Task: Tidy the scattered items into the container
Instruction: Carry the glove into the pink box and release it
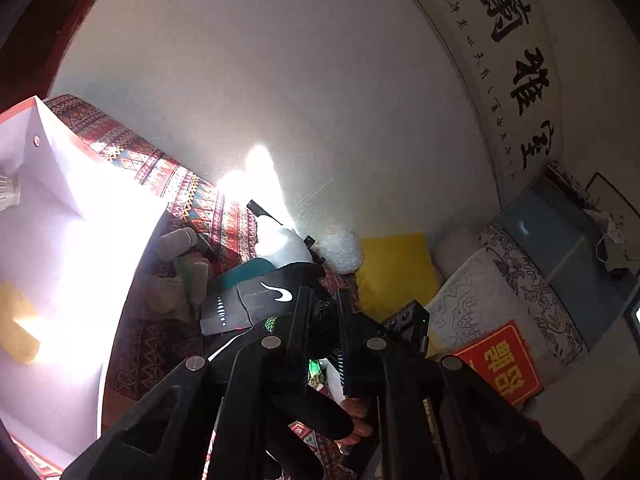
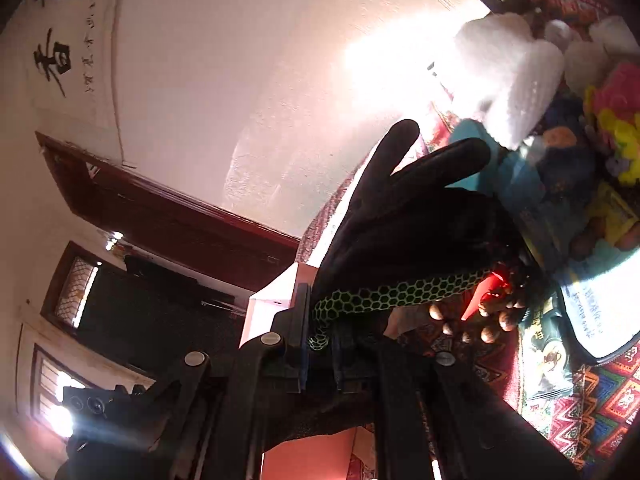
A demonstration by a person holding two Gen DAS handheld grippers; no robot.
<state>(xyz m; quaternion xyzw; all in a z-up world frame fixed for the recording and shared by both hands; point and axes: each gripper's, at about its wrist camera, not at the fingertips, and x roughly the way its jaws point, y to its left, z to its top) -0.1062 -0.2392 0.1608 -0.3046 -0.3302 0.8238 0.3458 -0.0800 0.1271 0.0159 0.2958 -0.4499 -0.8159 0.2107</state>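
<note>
Right gripper (image 2: 320,340): jaws pinched on the cuff edge of a black glove (image 2: 404,216), green honeycomb trim at the clamp; the glove's fingers stand clear above the jaws, splayed toward the wall. Just right of it, a string of brown beads (image 2: 472,320) with a red tassel lies on the patterned cloth (image 2: 600,408).

Left gripper (image 1: 320,320): jaws pressed together on dark glove fabric with a green patch at the clamp; whether it is the same glove, cannot tell. A second camera unit (image 1: 408,320) sits close beside its right finger.

Container: white-lined box with red edge (image 1: 60,160), far left in the left wrist view, its open rim near the cloth; interior washed out by glare. A corner of the same red-and-white box shows just behind the right jaws.

Beyond: clutter crowds the cloth — white foam block (image 2: 508,76), teal packet (image 2: 540,356), bright pompoms (image 2: 616,112), yellow cushion (image 1: 396,272). Open room lies only upward, against the bare white wall (image 1: 260,80).
</note>
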